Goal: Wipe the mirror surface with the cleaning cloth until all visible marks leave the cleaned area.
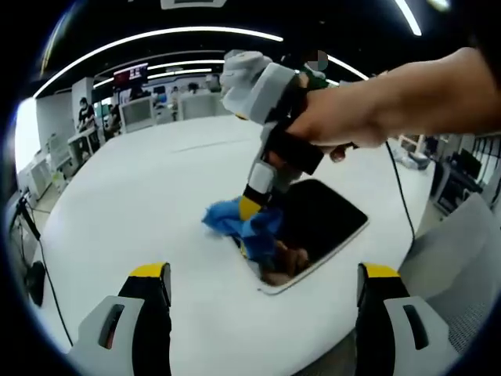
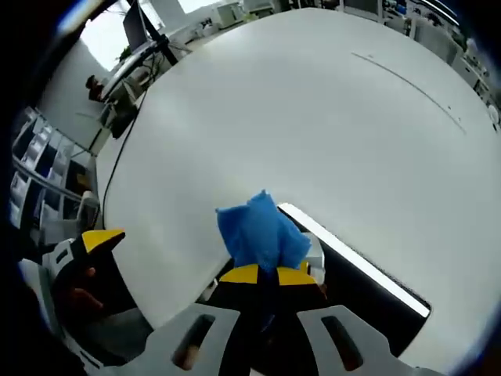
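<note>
- The mirror (image 1: 325,219) lies flat on the white table (image 1: 149,211), a dark rounded rectangular panel with a pale rim. In the right gripper view the mirror (image 2: 368,282) shows as a dark slab with a bright edge strip.
- The blue cleaning cloth (image 1: 243,223) is bunched at one end of the mirror, lying partly on the glass and partly on the table just beside the rim. In the right gripper view the cloth (image 2: 262,231) rises as a crumpled wad over that same end of the mirror.
- The right gripper (image 2: 270,274) has its yellow-tipped jaws closed together on the cloth, pressing it down at the mirror's end. In the left gripper view the right gripper (image 1: 252,205) comes down onto the cloth from above, held by a person's hand (image 1: 344,117).
- The left gripper (image 1: 266,274) hovers short of the mirror, its two yellow-capped jaws spread wide apart and holding nothing.
- In the right gripper view the left gripper (image 2: 98,251) shows beside the mirror, off the table edge.
- Beyond the table, far from the mirror, stand desks with monitors (image 1: 137,113), and ceiling light strips (image 1: 156,35) run overhead.
</note>
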Demonstrator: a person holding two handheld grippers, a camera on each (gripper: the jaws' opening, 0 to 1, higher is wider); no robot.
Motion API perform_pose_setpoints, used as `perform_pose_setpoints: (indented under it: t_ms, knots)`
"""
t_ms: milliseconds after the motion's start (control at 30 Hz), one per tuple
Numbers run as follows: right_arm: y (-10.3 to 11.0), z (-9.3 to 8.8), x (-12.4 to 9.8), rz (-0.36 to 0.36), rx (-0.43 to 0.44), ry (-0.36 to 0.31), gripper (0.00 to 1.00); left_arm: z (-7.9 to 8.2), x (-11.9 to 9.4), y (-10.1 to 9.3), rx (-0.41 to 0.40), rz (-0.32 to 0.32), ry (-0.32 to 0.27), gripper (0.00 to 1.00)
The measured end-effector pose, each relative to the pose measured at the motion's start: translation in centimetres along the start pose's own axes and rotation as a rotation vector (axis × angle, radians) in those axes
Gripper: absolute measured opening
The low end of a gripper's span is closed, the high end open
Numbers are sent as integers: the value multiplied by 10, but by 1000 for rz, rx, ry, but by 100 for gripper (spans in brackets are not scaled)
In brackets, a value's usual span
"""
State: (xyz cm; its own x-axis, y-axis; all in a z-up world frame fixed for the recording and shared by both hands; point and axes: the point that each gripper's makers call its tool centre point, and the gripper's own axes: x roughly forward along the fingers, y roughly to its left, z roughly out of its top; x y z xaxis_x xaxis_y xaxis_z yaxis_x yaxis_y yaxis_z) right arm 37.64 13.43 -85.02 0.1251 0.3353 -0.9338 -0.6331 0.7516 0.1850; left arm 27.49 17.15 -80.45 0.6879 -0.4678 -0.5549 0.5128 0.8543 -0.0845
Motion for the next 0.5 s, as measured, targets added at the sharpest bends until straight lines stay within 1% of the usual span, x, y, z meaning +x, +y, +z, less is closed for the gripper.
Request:
perform_pose_setpoints:
  t_ms: [200,500]
  knots:
    - [-6,9,-1,-10,-6,3,0,0,-1,0,-4,2,0,99]
    - [-18,25,5,-23,-1,-3,0,0,-1,1,-4,4,2,99]
